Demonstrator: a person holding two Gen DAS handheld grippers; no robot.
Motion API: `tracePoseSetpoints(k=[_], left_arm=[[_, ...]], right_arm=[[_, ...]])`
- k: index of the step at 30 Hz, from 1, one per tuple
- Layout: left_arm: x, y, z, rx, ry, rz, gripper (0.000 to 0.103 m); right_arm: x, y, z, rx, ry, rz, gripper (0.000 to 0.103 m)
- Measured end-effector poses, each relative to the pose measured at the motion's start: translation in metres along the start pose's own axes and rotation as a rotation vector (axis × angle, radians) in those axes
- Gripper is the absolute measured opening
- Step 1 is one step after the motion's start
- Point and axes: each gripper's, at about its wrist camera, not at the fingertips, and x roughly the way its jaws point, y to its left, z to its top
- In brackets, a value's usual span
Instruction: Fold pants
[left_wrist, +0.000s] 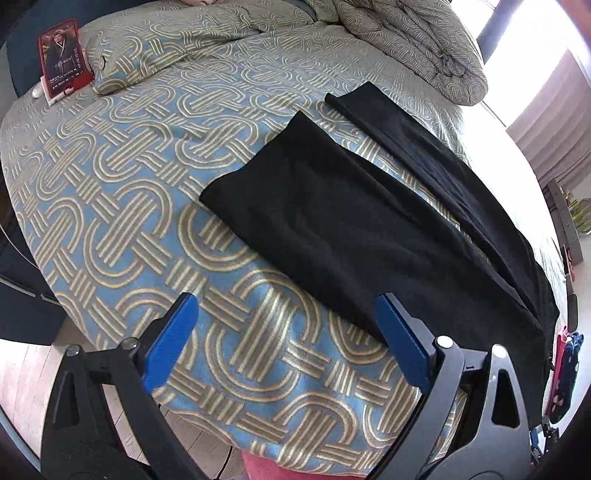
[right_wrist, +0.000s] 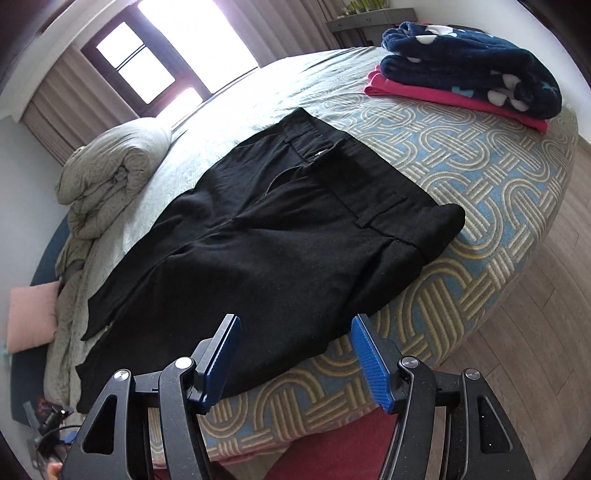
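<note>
Black pants (left_wrist: 351, 221) lie flat on the patterned bed cover (left_wrist: 147, 184), both legs spread side by side toward the far end. The right wrist view shows the waistband end (right_wrist: 354, 177) with belt loops, and the legs running off to the left. My left gripper (left_wrist: 284, 325) is open and empty, above the cover just short of the near leg's edge. My right gripper (right_wrist: 293, 343) is open and empty, hovering over the near edge of the pants near the hip.
A red-cased phone (left_wrist: 64, 59) leans at the bed's far left. A rolled duvet (right_wrist: 114, 162) lies by the window. A folded navy fleece on a pink garment (right_wrist: 469, 70) sits at the bed's corner. Wooden floor (right_wrist: 535, 332) borders the bed.
</note>
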Motion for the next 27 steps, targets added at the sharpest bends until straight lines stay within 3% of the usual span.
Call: tracePoseSetpoints(k=[6,9,12,14,16,22,27], left_arm=[[0.017,-0.011,0.008,-0.012,0.020,-0.070,0.093],[0.029,-0.018,0.013,-0.015,0.045,-0.097,0.074],[0.032,-0.023,0.020,-0.012,0.022,-0.079,0.055],[0.033,-0.024,0.023,-0.014,0.022,-0.106,0.030],[0.032,-0.022,0.024,-0.031,0.036,-0.143,0.022],[0.031,-0.020,0.019,-0.008,0.033,-0.110,0.022],[0.036,-0.020,0.019,-0.029,0.029,-0.128,0.033]], right_arm=[[0.011,-0.002,-0.004,0.017,0.045,-0.007,0.063],[0.013,-0.009,-0.006,0.055,0.053,-0.001,0.063],[0.015,-0.013,-0.006,0.073,0.047,0.005,0.063],[0.017,-0.015,-0.006,0.082,0.044,0.012,0.063],[0.019,-0.017,-0.005,0.101,0.050,0.022,0.063],[0.018,-0.020,-0.003,0.115,0.045,0.034,0.063],[0.022,-0.026,0.003,0.166,0.041,0.064,0.064]])
